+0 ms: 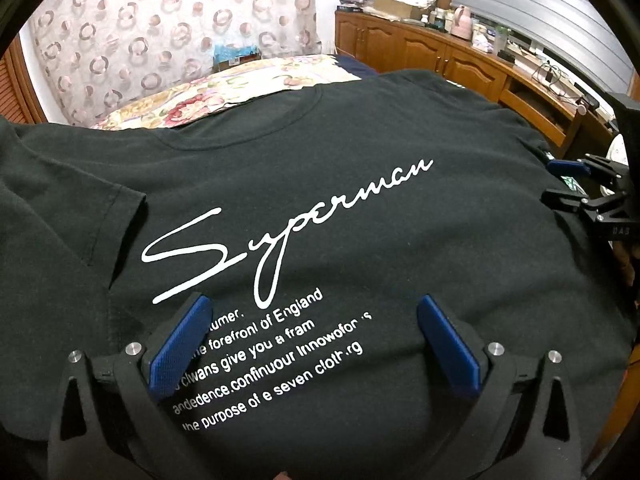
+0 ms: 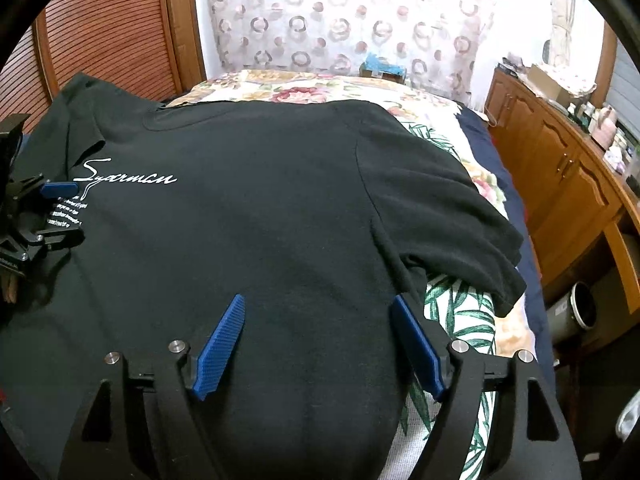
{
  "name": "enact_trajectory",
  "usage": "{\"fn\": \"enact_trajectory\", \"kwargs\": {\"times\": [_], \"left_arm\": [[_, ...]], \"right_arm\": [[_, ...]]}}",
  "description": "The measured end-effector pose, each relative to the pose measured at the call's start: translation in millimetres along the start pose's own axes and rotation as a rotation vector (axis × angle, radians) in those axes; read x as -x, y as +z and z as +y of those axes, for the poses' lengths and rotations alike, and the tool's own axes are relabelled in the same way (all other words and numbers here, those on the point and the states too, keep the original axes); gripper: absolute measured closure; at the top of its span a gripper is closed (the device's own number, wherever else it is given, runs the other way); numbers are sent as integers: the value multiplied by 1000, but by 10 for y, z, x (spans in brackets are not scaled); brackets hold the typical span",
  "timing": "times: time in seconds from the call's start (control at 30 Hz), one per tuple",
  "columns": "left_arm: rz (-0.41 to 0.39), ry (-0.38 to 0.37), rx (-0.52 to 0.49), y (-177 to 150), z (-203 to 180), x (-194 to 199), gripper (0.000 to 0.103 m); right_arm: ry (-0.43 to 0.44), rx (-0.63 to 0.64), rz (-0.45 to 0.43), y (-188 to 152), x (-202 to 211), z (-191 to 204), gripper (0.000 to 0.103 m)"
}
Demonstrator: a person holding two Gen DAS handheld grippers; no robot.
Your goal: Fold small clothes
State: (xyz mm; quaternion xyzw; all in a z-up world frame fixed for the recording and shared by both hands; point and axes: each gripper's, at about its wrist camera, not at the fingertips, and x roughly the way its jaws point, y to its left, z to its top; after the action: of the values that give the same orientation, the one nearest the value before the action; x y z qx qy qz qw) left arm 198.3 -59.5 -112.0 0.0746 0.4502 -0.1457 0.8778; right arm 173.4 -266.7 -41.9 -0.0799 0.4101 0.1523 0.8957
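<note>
Nearest the lens, the left gripper (image 1: 312, 344) is hovering low over the black T-shirt (image 1: 360, 216), its blue pads (image 1: 180, 348) standing spread wide with only printed cloth showing between them; nothing is being gripped. The shirt is lying face up and spread on the bed, covering the floral bedspread (image 1: 240, 88), collar pointing toward the ring-patterned curtain (image 1: 160, 20). The white "Superman" script (image 1: 280, 232) is running slantwise across the chest, with small lines of print just below it, under the left gripper's tips. The wearer's-right sleeve is lying folded in over the body at the left of that view. Moving right, the right gripper (image 2: 320, 344) is sitting over the plain half of the shirt (image 2: 260, 208), jaws likewise parted and released, one pad over black fabric and the other at the shirt's side edge where a leaf-print cloth (image 2: 456, 312) is showing. The other sleeve (image 2: 460, 240) is lying spread outward on the bedspread (image 2: 320, 88). Each gripper is appearing at the margin of the other's view. Farther right, a wooden cabinet (image 2: 560, 168) is running along the wall, its top carrying bottles and boxes.
</note>
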Motion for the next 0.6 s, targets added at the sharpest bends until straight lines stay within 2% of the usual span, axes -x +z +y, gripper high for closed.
{"fn": "enact_trajectory", "kwargs": {"times": [0.17, 0.3, 0.47, 0.6], "left_arm": [[1, 4, 7, 8, 4, -10, 0], [-7, 11, 18, 13, 8, 0, 0], [-107, -24, 85, 70, 37, 186, 0], [-190, -60, 113, 143, -30, 352, 0]], "right_arm": [[-6, -11, -4, 69, -43, -194, 25], [-38, -113, -62, 8, 113, -550, 25], [-51, -228, -66, -46, 186, -1036, 25], [-49, -307, -26, -56, 63, -1339, 29]]}}
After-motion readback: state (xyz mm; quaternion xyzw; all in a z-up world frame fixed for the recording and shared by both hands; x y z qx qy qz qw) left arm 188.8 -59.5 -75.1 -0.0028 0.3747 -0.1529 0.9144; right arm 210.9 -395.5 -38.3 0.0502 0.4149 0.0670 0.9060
